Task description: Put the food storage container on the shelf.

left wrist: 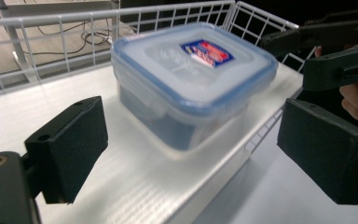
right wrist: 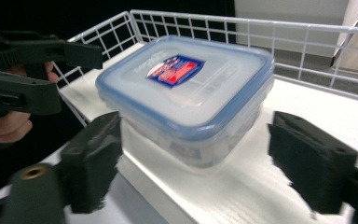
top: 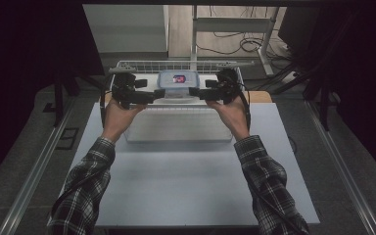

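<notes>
Two grippers, left [top: 160, 92] and right [top: 193, 91], flank lidded container [top: 178, 81] resting on tray [top: 176, 100] inside wire basket [top: 127, 64]; fingers spread wide, nothing held. Risk: container sits near tray edge, careless nudge could tip it onto bench [top: 186, 181]. High view gives overall layout; gripper views reveal blue-rimmed lid [left wrist: 196, 65] and label [right wrist: 173, 70].

Dim high view, dark edges, brighter gripper views (near jaws blurred)
</notes>
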The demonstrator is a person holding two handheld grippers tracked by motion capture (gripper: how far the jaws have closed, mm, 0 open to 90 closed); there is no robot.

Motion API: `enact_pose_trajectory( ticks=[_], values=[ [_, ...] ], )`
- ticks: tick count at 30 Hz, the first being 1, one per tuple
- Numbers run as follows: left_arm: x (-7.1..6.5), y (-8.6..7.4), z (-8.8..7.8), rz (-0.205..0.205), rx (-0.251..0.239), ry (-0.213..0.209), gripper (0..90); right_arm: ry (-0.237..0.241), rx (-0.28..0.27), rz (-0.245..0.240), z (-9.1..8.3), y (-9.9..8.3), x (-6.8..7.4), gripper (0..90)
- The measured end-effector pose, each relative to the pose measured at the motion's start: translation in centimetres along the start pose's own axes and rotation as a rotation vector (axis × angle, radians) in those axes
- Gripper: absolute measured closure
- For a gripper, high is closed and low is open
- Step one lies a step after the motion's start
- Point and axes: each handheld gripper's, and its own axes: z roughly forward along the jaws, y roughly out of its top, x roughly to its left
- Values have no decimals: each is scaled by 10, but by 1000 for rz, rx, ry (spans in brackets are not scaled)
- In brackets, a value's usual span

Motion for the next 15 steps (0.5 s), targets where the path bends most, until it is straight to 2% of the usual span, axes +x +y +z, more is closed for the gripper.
enact_pose_trajectory(
  ticks=[5,7,15],
  values=[
    [-2,-10,-4,-5,12,-35,64,-23,15,-31,-1,-7,7,93],
    [-4,-15,-5,0,17,-37,54,-25,16,-37,-1,-10,8,77],
    [-17,-28,-9,93,27,-15,22,-17,16,-70,-7,-18,20,40]
  ],
)
